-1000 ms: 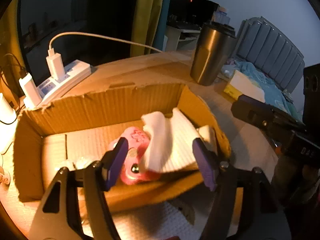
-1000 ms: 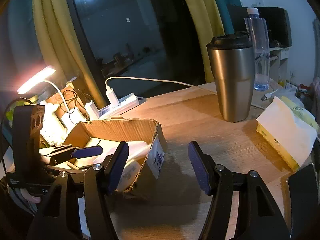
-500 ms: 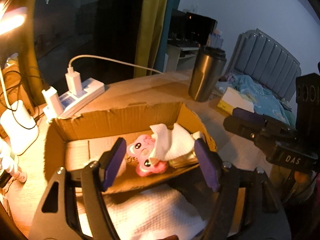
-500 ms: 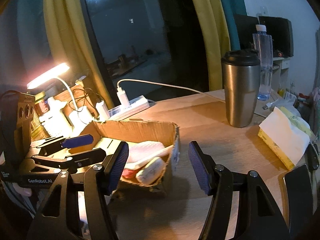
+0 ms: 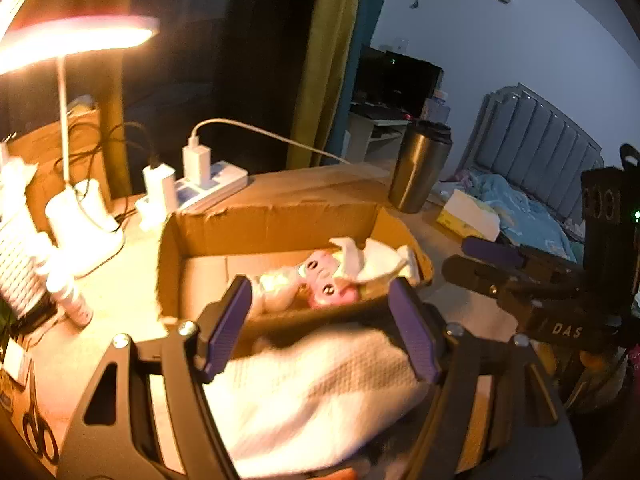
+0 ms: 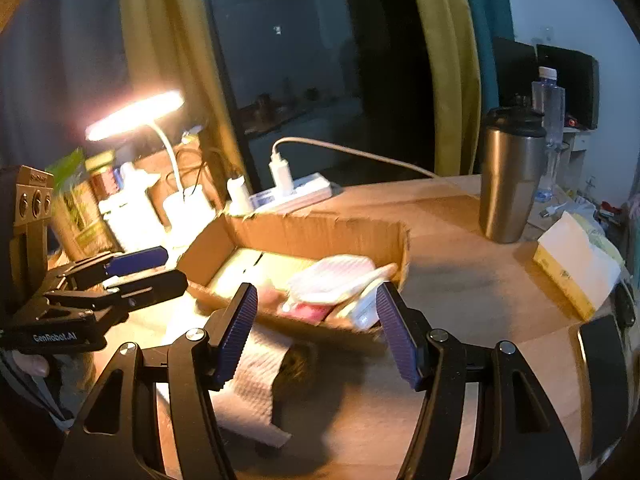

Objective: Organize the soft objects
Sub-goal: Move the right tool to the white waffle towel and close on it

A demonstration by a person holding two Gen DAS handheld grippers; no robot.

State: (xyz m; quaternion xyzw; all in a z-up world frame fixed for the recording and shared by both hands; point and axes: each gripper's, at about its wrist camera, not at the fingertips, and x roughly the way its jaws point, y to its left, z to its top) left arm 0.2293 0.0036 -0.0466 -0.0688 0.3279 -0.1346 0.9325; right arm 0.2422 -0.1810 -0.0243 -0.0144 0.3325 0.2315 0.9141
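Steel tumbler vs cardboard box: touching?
Apart. In the right wrist view the steel tumbler stands beyond the cardboard box, with bare tabletop plainly visible between them.

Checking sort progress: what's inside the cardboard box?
In the cardboard box: a pink plush toy, a white folded cloth draped over it. Anything beneath them is hidden.

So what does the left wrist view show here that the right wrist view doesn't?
Only the left wrist view shows the bed, the scissors and the pink toy's face in the box. Only the right wrist view shows the water bottle behind the tumbler. Both show the cardboard box, white towel, lamp, power strip and tumbler; each also shows the other gripper, with open jaws.
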